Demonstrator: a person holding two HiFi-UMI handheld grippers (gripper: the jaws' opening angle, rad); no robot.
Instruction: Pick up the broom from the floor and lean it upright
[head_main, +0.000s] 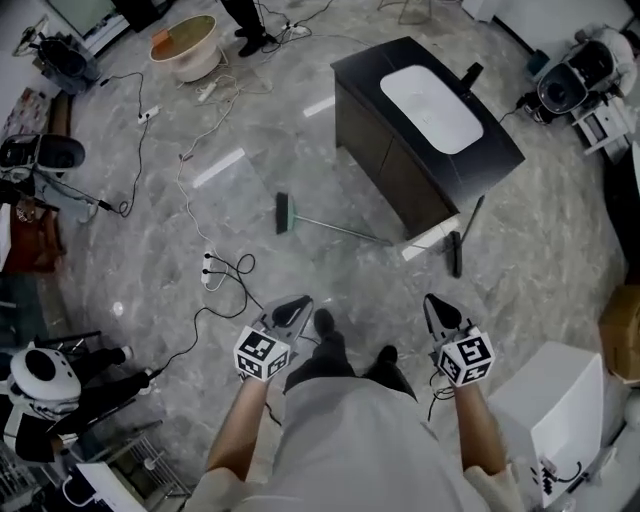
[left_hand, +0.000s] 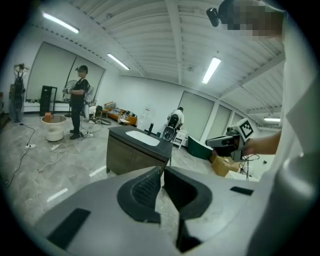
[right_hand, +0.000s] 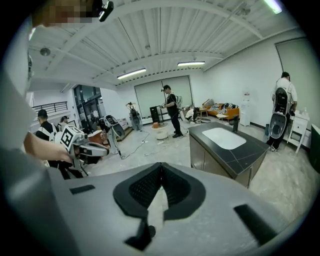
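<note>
The broom (head_main: 300, 220) lies flat on the grey floor in the head view, its green bristle head to the left and its thin handle running right toward the cabinet. Both grippers hover well short of it, near the person's feet. My left gripper (head_main: 302, 303) points toward the broom with its jaws closed together and nothing between them. My right gripper (head_main: 431, 301) is likewise shut and empty. In the left gripper view the left gripper's (left_hand: 162, 170) jaws meet at the tips. The right gripper view shows the right gripper's (right_hand: 161, 166) tips touching too. Neither gripper view shows the broom.
A dark cabinet (head_main: 360, 75) with a white sink stands just beyond the broom's handle. A black long-handled tool (head_main: 456, 250) lies by its corner. Cables (head_main: 225, 270) trail over the floor at left. A white box (head_main: 560, 400) sits at right, a beige tub (head_main: 185, 45) far back.
</note>
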